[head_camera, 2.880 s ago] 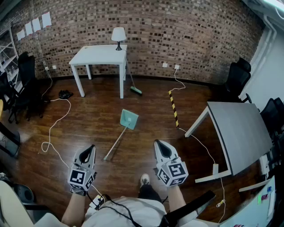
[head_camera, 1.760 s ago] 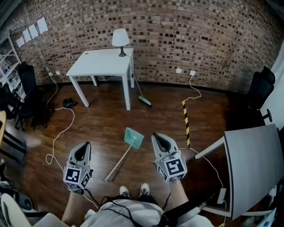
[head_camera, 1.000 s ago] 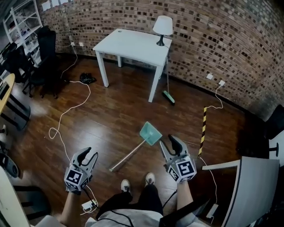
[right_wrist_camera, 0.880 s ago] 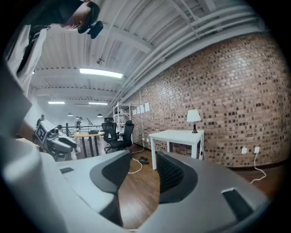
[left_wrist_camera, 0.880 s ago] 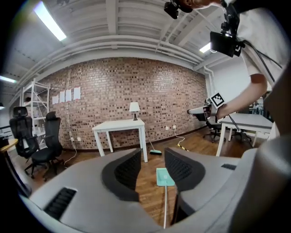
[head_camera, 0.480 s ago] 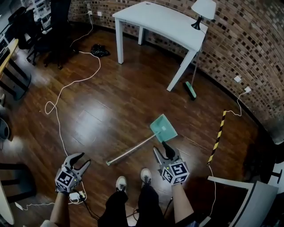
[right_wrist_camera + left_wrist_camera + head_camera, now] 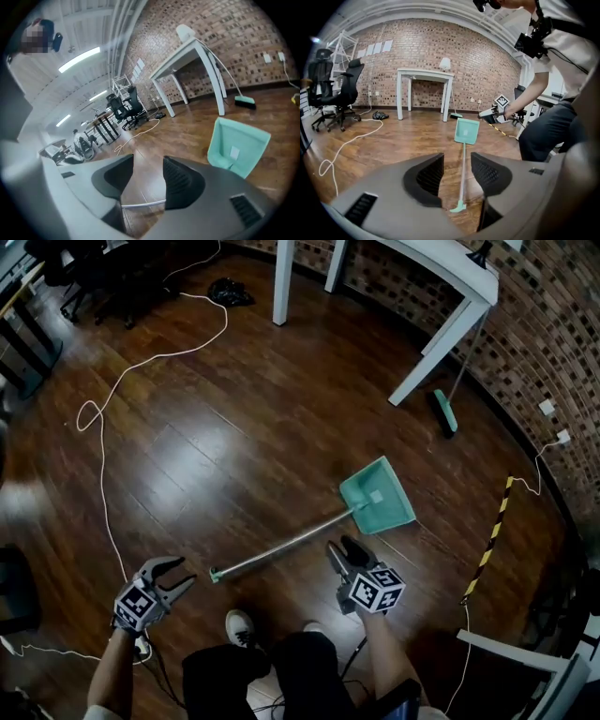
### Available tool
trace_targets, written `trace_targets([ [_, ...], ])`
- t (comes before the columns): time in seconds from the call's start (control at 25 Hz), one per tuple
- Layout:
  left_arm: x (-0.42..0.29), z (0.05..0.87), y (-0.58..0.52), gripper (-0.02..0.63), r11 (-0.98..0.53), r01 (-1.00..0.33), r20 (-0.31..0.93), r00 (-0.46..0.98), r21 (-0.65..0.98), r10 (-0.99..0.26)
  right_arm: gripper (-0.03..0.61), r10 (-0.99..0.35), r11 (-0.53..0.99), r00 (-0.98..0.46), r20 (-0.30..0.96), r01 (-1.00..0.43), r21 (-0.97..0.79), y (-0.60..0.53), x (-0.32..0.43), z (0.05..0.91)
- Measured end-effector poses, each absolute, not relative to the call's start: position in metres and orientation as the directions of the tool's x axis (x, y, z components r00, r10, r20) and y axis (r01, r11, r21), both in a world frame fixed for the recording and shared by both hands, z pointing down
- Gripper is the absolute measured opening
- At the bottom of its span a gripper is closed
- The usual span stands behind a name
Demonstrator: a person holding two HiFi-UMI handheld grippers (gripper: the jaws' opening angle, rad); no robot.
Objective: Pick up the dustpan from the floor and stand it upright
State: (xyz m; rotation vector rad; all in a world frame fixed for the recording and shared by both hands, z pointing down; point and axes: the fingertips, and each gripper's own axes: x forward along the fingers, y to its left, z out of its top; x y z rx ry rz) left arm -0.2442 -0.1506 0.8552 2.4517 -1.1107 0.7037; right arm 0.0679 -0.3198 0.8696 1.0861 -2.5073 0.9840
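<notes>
dark wooden floor holds the teal long-handled plastic dustpan lying flat at centre right, its white label unreadable. left gripper and right gripper have just been opening: jaws apart, empty.

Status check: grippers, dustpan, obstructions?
Left gripper and right gripper open, jaws just opened wider, nothing gripped. Dustpan lying on floor, handle near right gripper. White cable off left, clear.

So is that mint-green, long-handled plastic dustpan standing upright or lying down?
Lying down: the mint-green dustpan and its long metal handle both rest flat along the dark wooden floor.
</notes>
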Motion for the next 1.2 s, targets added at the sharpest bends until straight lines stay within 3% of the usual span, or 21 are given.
trace_targets([
  [0.28,-0.227,1.007,-0.111,0.218,-0.669,-0.726,0.607,0.605,0.156,-0.515,0.209,-0.544,0.361,-0.706,0.453,-0.684,-0.634,-0.321,0.073,1.032],
  [0.52,-0.225,1.089,-0.096,0.222,-0.717,-0.691,0.658,0.584,0.096,-0.475,0.209,-0.54,0.222,-0.719,0.438,-0.623,-0.75,-0.324,0.072,1.111],
  [1.2,-0.213,1.163,-0.093,0.245,-0.815,-0.578,0.828,0.439,-0.038,-0.35,0.209,-0.513,0.067,-0.719,0.469,-0.579,-0.813,-0.343,0.053,1.176],
])
